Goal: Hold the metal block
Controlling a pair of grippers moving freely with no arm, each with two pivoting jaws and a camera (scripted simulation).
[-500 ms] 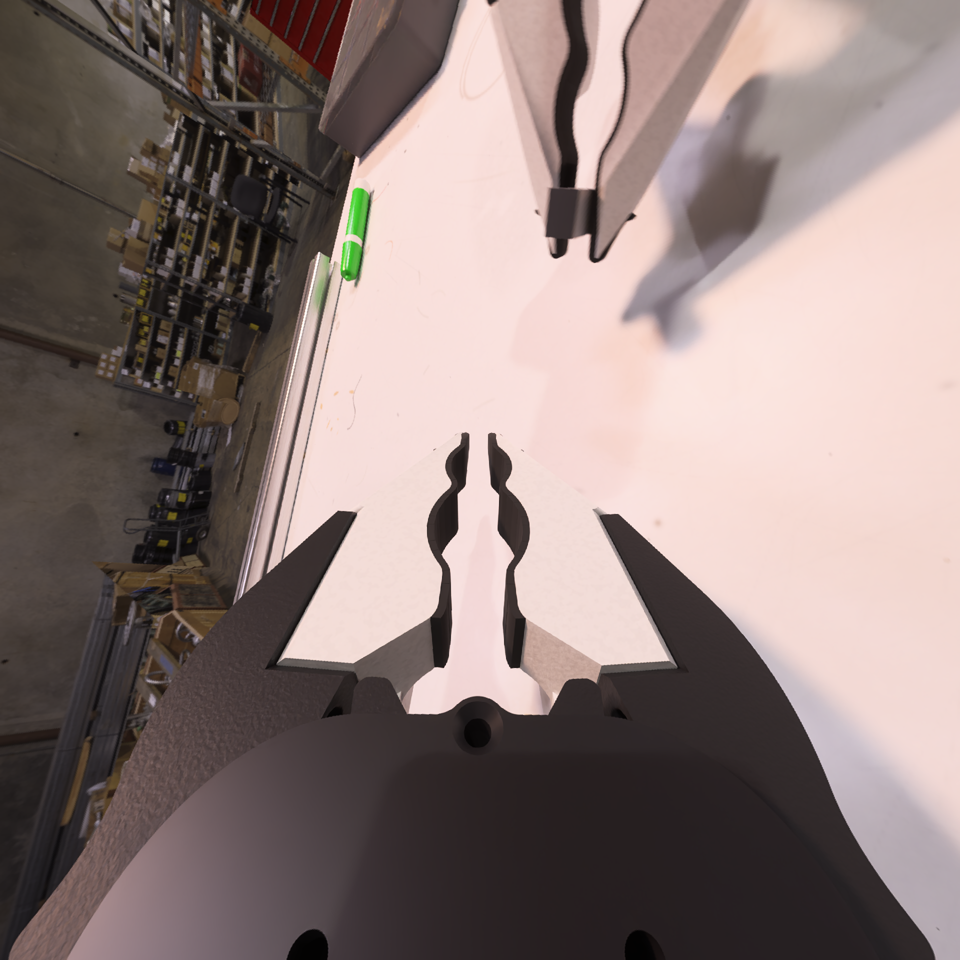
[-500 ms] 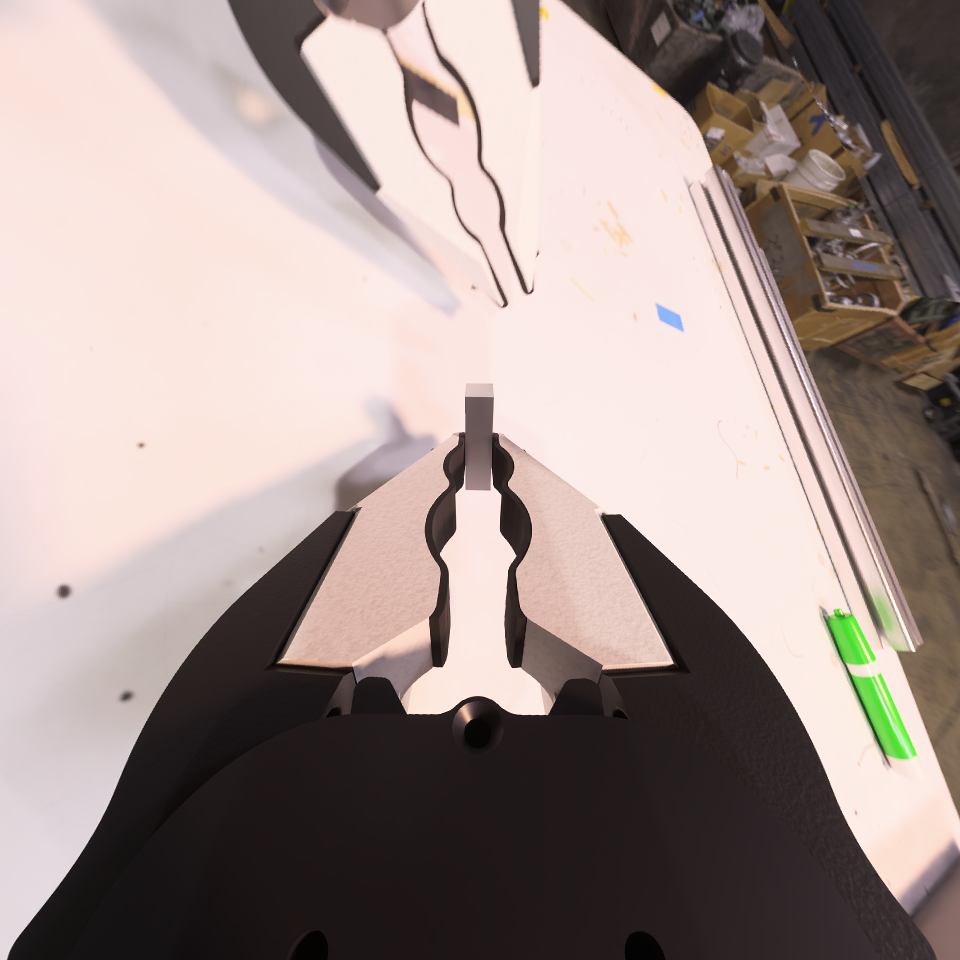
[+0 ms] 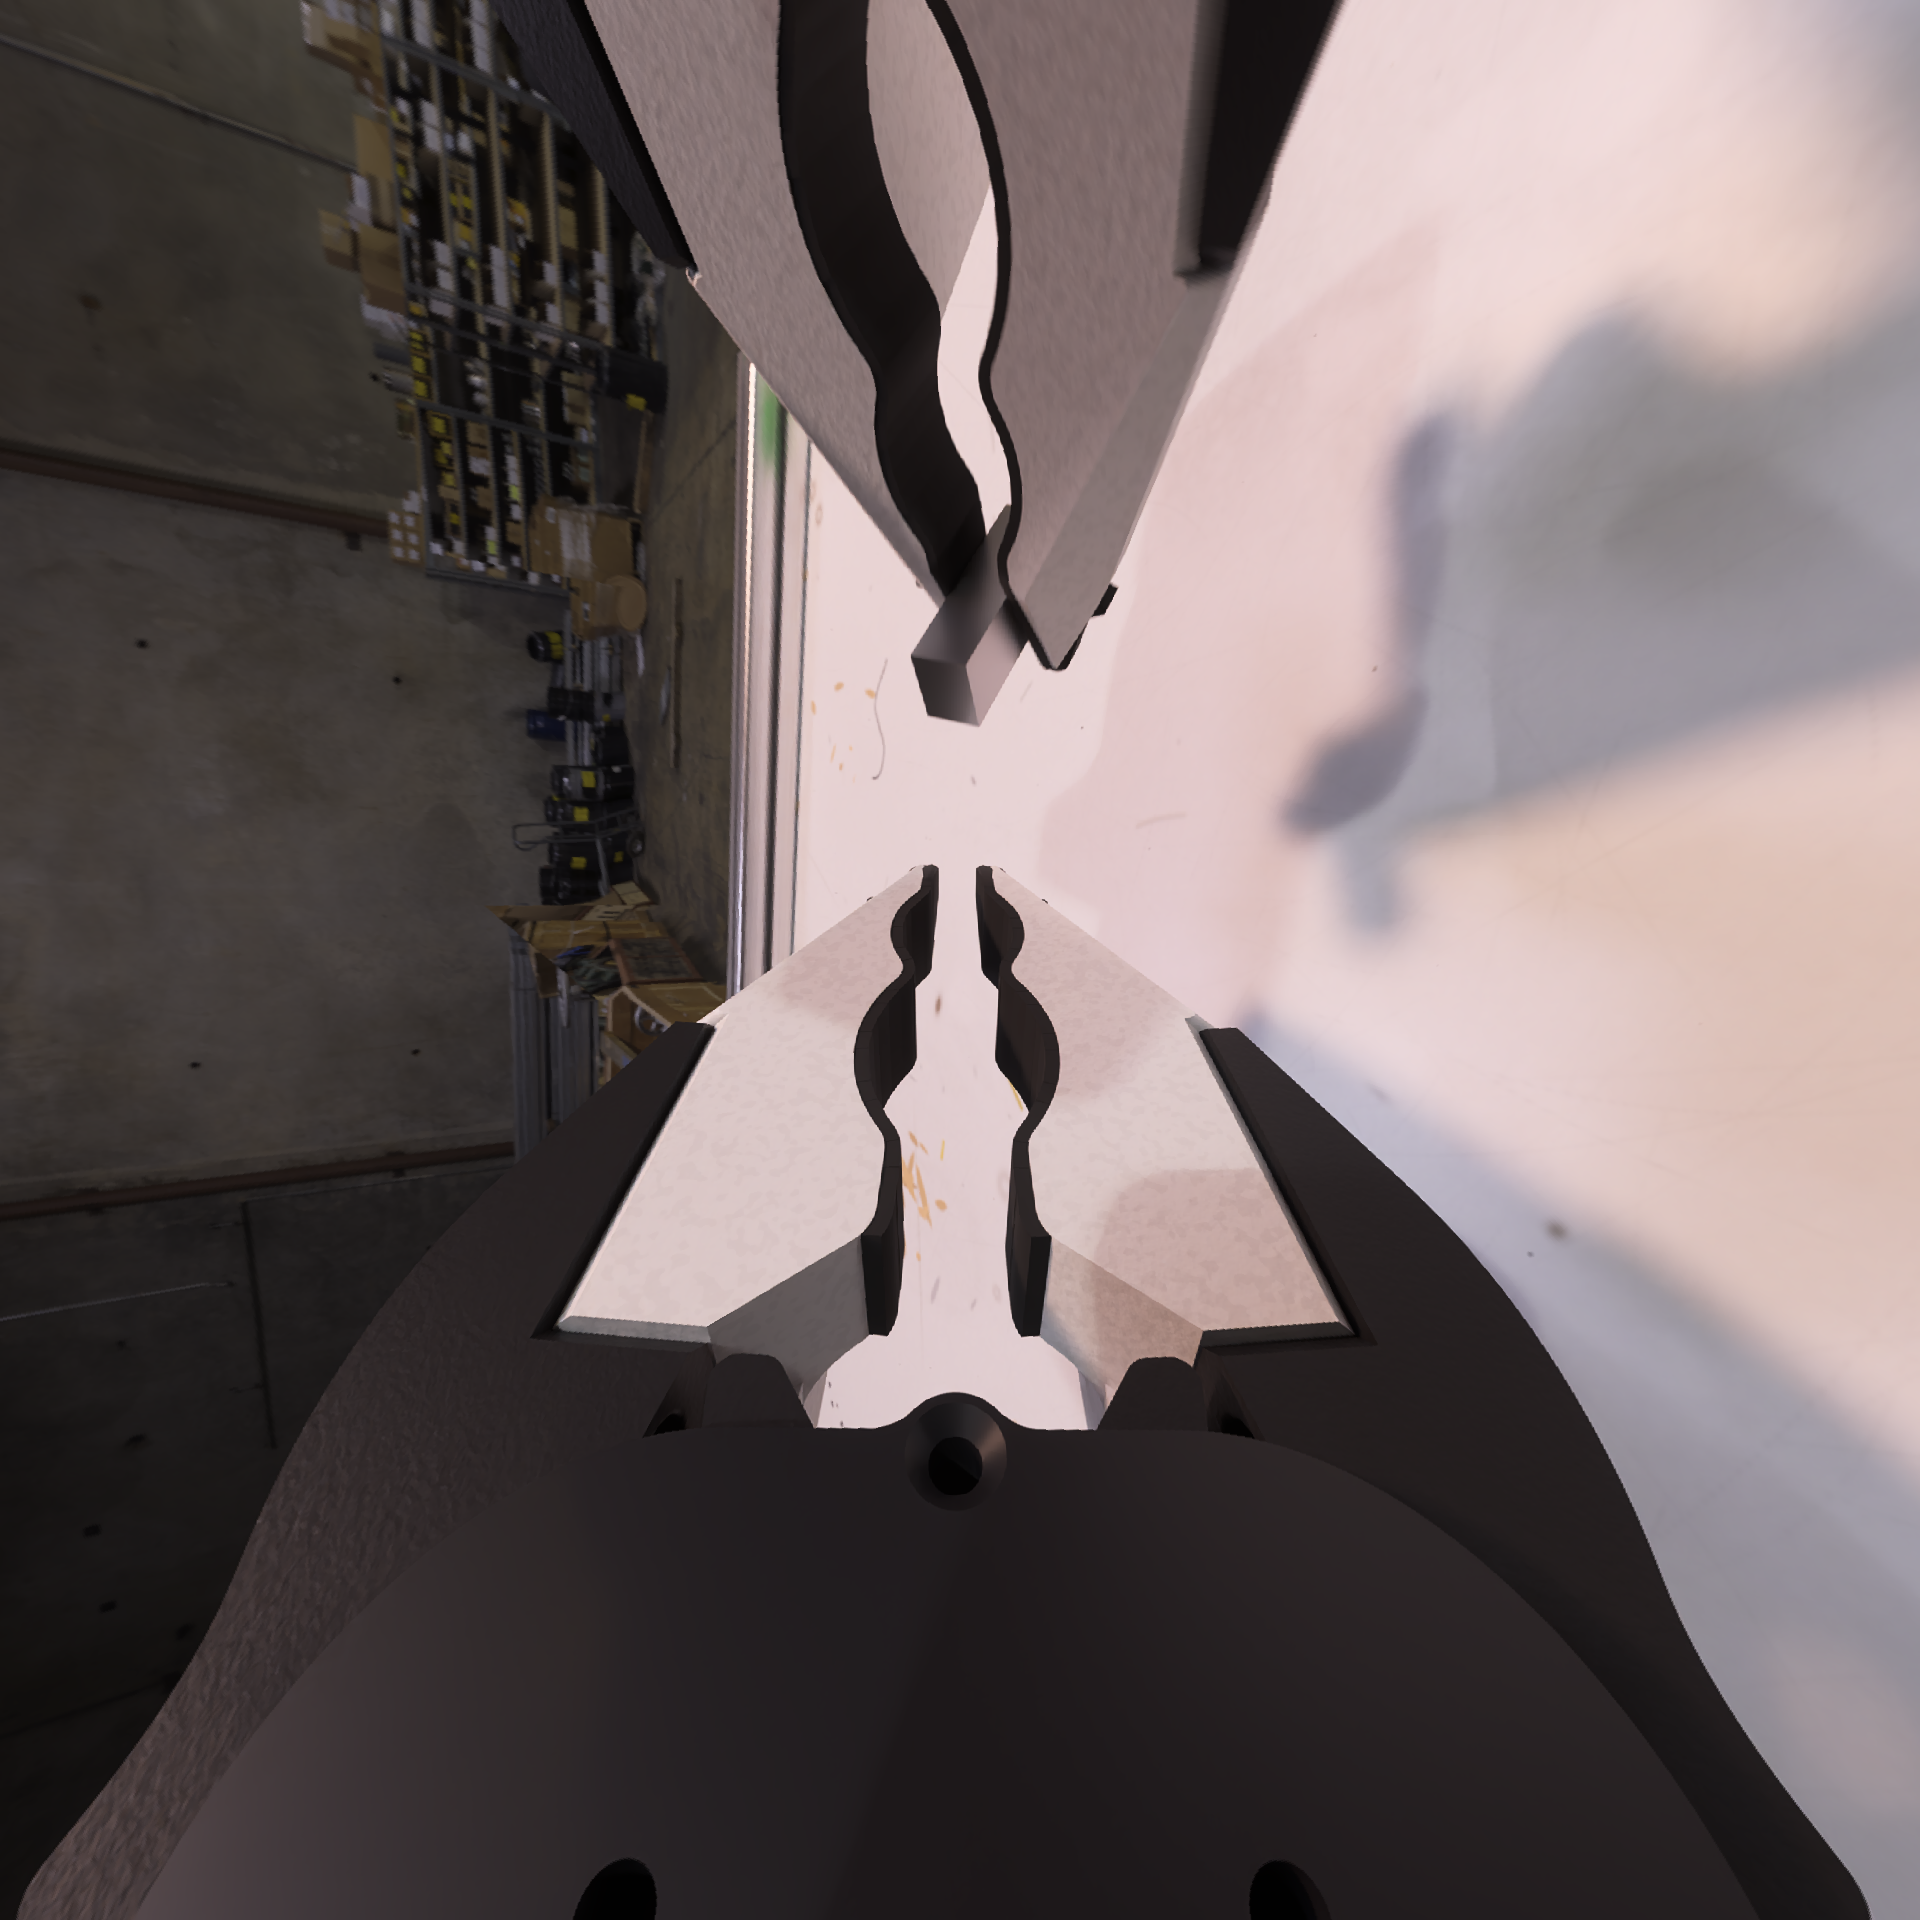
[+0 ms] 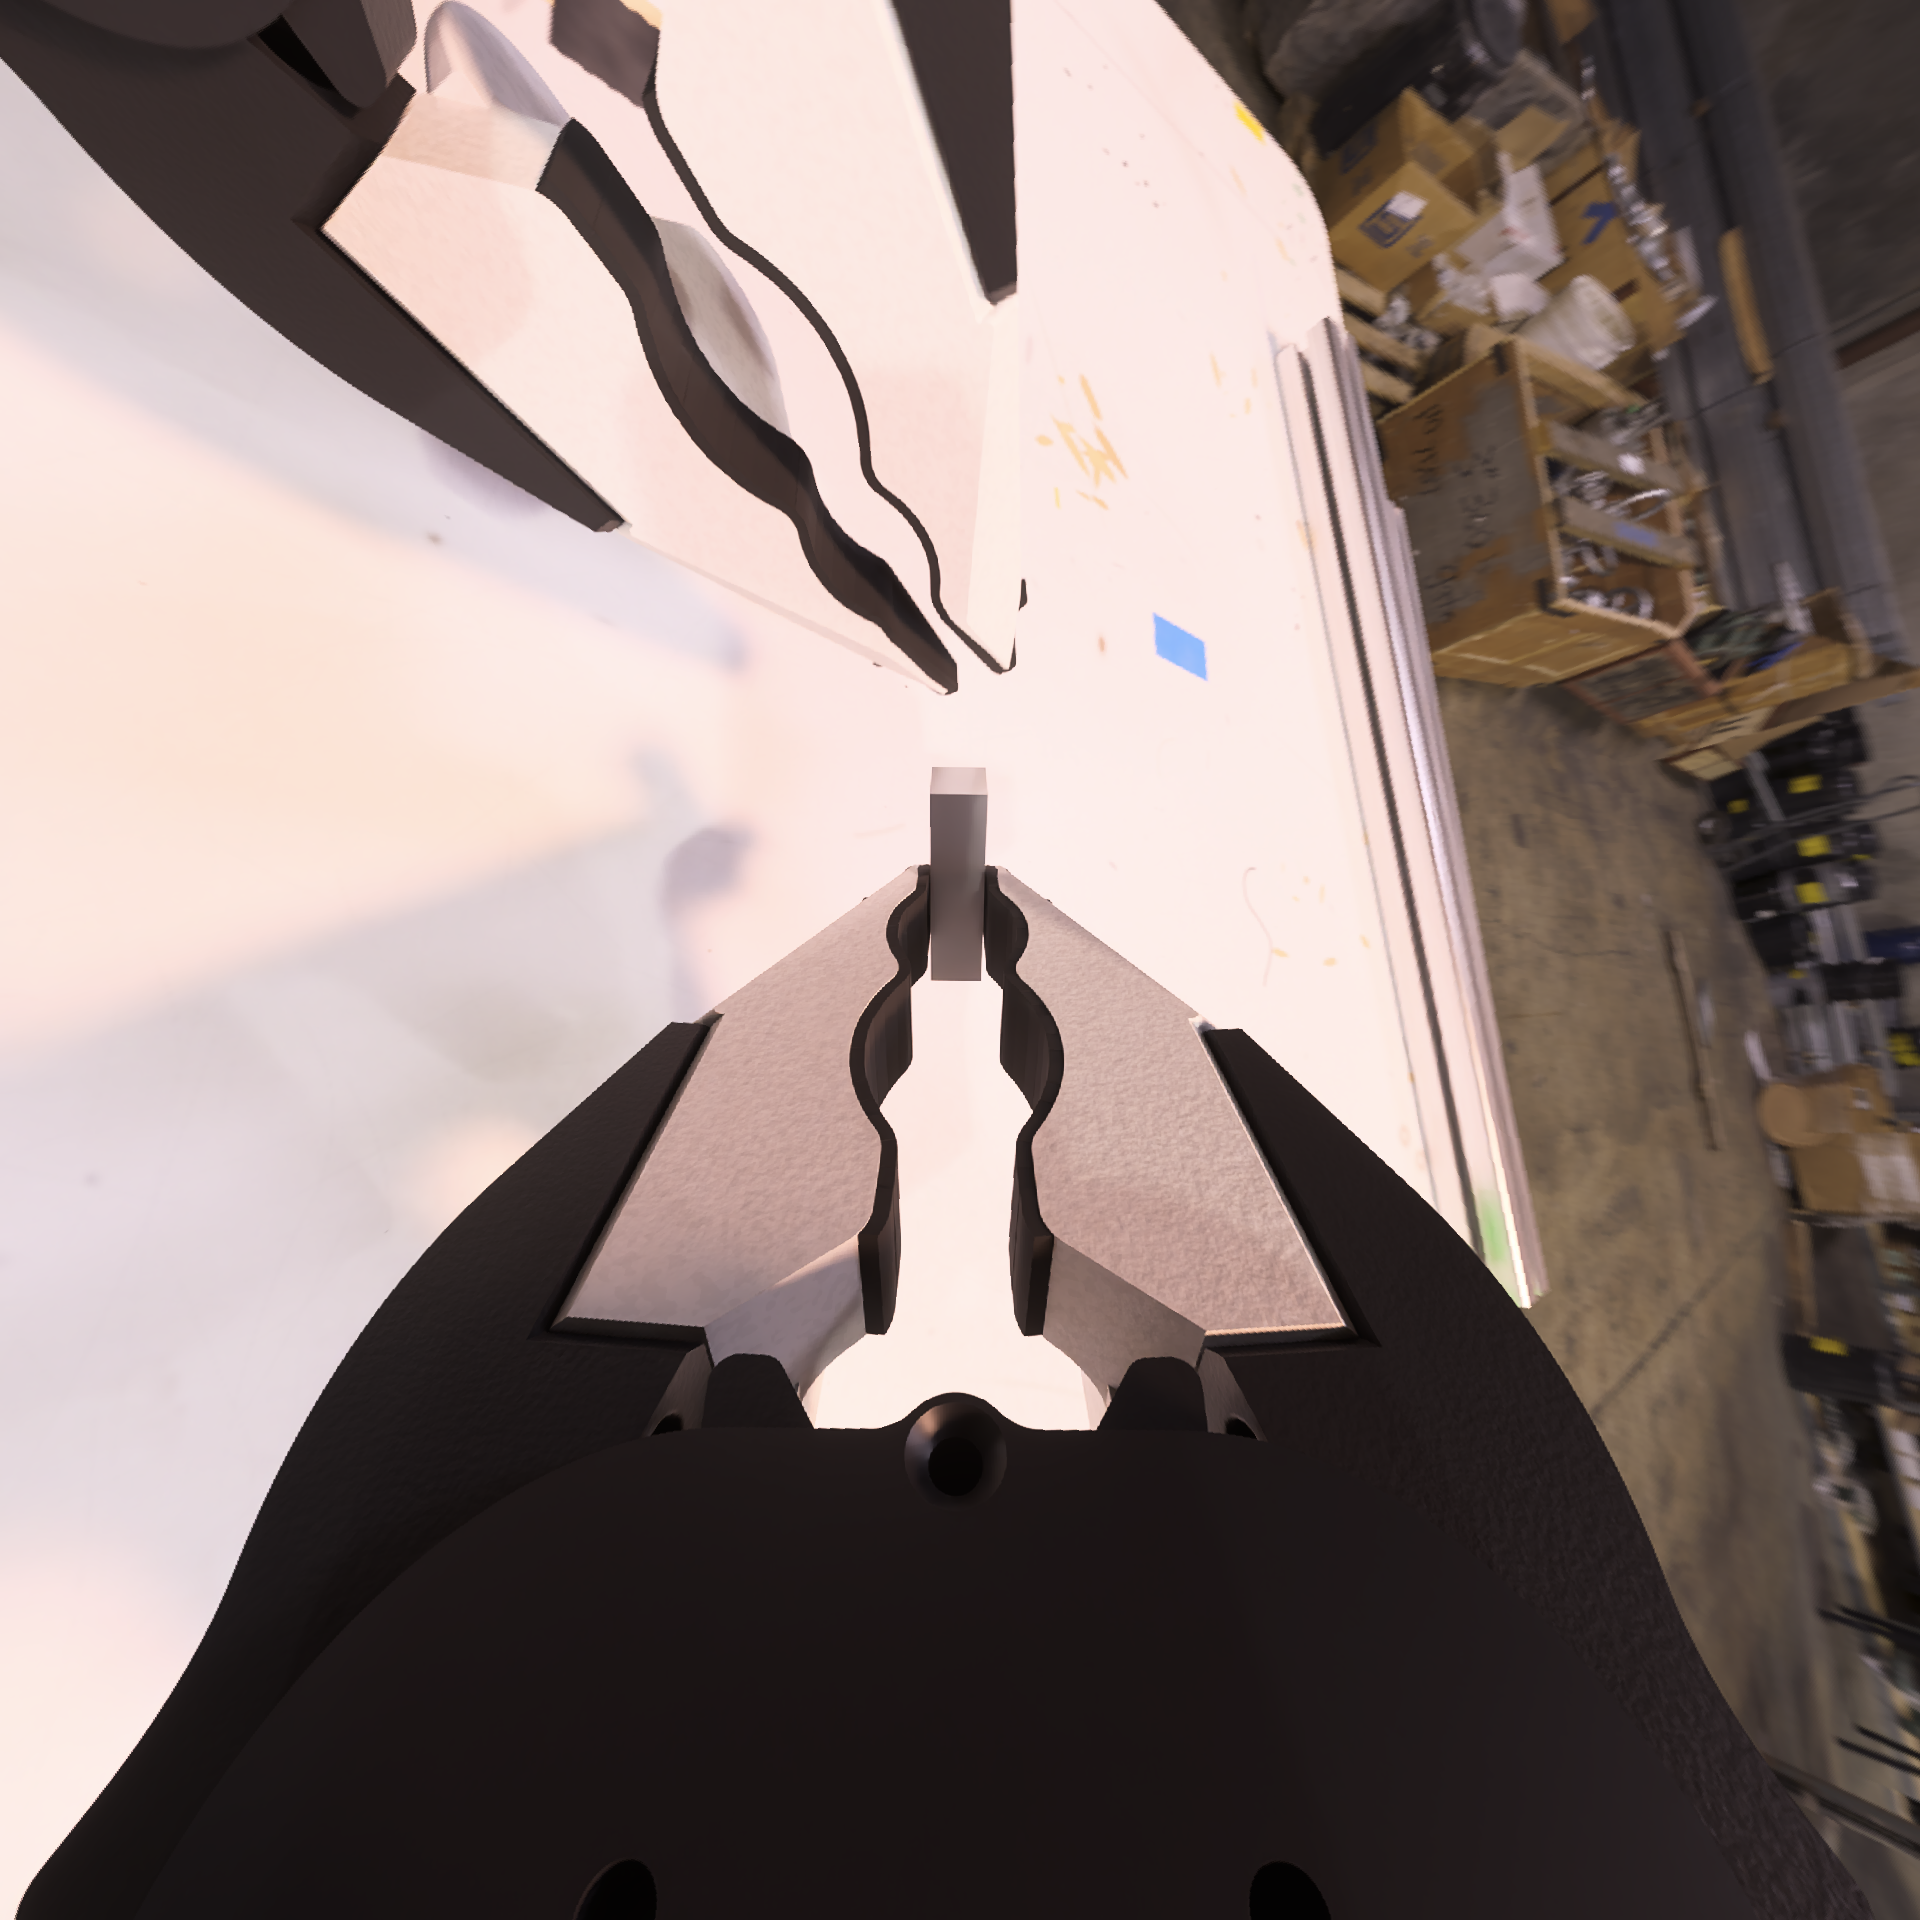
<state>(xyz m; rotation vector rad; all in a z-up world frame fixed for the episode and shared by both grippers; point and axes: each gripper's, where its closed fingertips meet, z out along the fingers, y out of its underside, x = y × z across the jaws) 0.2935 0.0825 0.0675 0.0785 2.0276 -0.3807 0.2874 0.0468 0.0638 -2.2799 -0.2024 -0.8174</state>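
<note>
The metal block (image 4: 957, 883), a small grey bar, is clamped between my right gripper's (image 4: 957, 878) tips and sticks out past them, above the white table (image 4: 312, 935). In the left wrist view the same block (image 3: 961, 665) shows at the tips of the right gripper (image 3: 997, 613), just ahead. My left gripper (image 3: 952, 878) faces it tip to tip, a short gap away. Its jaws stand a narrow slot apart with nothing between them. It also shows in the right wrist view (image 4: 982, 675), close beyond the block's end.
A metal rail (image 4: 1392, 831) runs along the table's edge, also seen in the left wrist view (image 3: 764, 727). A blue tape patch (image 4: 1180, 646) lies on the table. Cardboard boxes (image 4: 1538, 499) and storage shelves (image 3: 499, 260) stand beyond the edge.
The two grippers have come much closer, tip to tip, with the block between them. The right gripper's hold on the block is unchanged. The green marker has left both views.
</note>
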